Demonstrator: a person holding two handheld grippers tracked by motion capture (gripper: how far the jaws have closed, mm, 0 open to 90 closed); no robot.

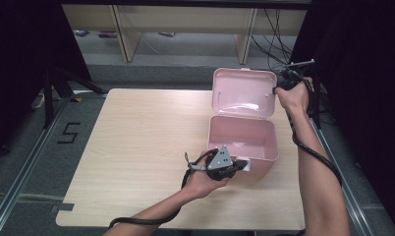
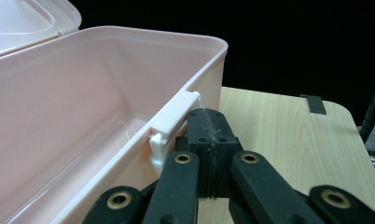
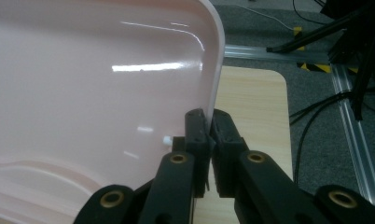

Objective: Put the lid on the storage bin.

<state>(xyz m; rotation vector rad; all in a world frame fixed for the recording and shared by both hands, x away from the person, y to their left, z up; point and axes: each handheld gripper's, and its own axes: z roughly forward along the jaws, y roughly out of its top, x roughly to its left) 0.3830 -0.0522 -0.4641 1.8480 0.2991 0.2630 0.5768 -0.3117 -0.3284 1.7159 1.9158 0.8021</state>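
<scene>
A pink plastic box [image 1: 220, 129] stands on the right part of the table with its lid [image 1: 242, 93] swung up and back. My left gripper [image 1: 242, 165] is at the box's front wall, its jaws closed together [image 2: 207, 114] on a thin edge of the white latch [image 2: 170, 119]. The inside of the box [image 2: 83, 102] looks empty as far as it shows. My right gripper [image 1: 276, 89] is at the lid's right edge. Its jaws [image 3: 208, 116] pinch the lid's rim [image 3: 216, 70] between them.
The light wooden table [image 1: 136, 147] has free room left of the box and a narrow strip to its right [image 3: 255, 107]. Metal floor rails [image 3: 358, 154], cables [image 1: 276, 39] and dark curtains surround it. A taped "5" [image 1: 68, 132] marks the floor at left.
</scene>
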